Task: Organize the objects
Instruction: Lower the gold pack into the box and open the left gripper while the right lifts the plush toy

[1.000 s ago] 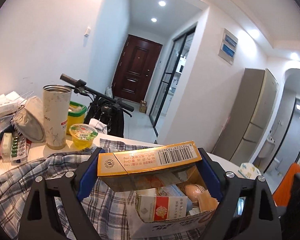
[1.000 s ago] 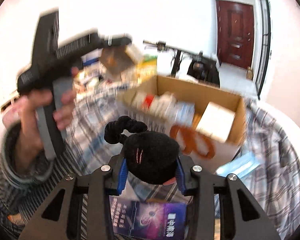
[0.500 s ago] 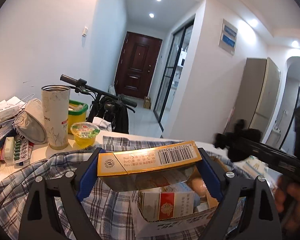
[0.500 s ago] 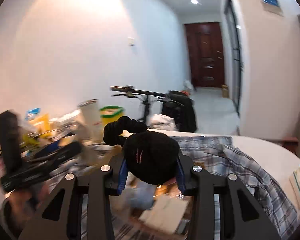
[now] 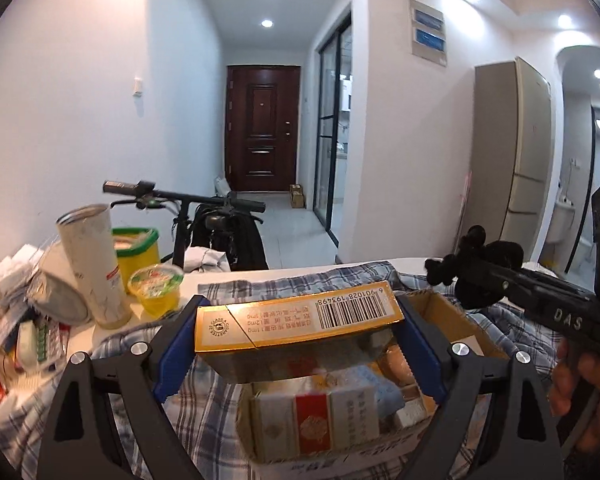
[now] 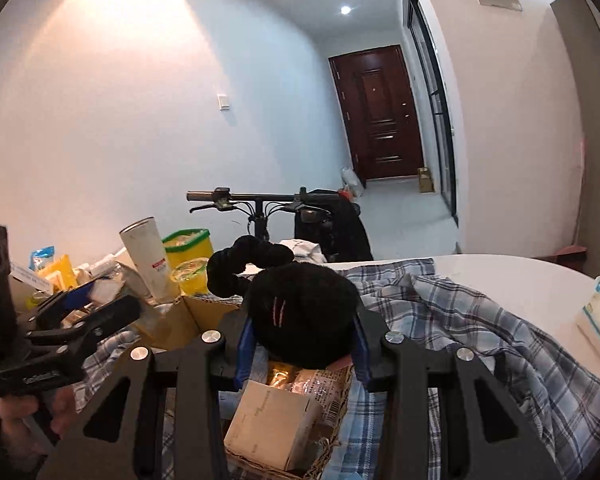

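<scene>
Currently held, left claw [image 5: 300, 344]: one gold carton [image 5: 296, 322] with a barcode, clamped lengthwise between the blue pads and raised above the open cardboard box [image 5: 456, 320].

Right claw [image 6: 300, 344]: closed on a black plush toy [image 6: 300, 316] (a looped tail or limb curls up from its left side); in the left wrist view the same toy [image 5: 488, 268] shows at the right, above the box's far corner, with a hand [image 5: 588, 396] on the grip.

Cardboard box: sits on a blue checked cloth [image 5: 100, 364] spread over the white tabletop [image 6: 500, 276]; contents include upright red-and-white packets [image 5: 316, 420], a pale blue pack and, in the right wrist view, a plain tan carton [image 6: 272, 428].

Left end of tabletop: tall white tumbler [image 5: 94, 264], yellow tub with green rim [image 5: 138, 248], sealed jelly cup [image 5: 156, 288], blister packs and loose boxes, partly blurred.

Background: bicycle handlebars [image 5: 184, 196], dark red door [image 5: 262, 128].
</scene>
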A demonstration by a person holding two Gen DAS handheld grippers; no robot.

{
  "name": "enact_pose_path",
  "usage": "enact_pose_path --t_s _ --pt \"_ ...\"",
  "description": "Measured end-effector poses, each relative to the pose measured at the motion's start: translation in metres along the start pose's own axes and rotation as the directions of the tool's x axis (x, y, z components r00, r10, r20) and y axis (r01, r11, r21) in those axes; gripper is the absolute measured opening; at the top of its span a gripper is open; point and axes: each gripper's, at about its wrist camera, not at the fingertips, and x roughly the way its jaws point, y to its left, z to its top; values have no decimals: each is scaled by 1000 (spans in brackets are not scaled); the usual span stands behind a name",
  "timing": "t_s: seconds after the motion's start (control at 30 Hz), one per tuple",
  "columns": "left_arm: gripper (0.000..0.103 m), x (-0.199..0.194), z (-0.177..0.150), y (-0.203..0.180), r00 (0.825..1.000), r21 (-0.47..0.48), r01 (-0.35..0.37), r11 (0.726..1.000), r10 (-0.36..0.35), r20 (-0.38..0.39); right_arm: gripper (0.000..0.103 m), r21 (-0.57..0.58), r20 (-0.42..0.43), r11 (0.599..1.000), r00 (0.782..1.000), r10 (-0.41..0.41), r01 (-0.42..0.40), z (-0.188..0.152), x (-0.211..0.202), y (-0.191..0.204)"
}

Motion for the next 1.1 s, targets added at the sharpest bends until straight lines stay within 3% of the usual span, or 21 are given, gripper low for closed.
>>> enact_pose_path --t_s 0.2,0.37,0.5,0.6,1.1 --pt "92 38 11 -4 992 5 4 1000 -4 -125 39 18 0 999 999 32 -32 -5 -4 -2" --pt "92 55 -4 -6 986 9 11 1000 -9 -164 39 18 -8 999 999 35 -35 -8 -2 -3" --pt "92 54 -7 -11 987 28 6 1000 -2 -161 39 15 -12 999 999 32 -31 -9 -2 -1" --pt "103 53 -6 -11 987 29 -13 999 18 -160 39 6 -10 1000 999 31 -31 -11 -1 0" --pt "103 25 -2 19 992 -65 -49 997 41 -121 39 2 -27 1000 999 30 -30 -13 1 0"
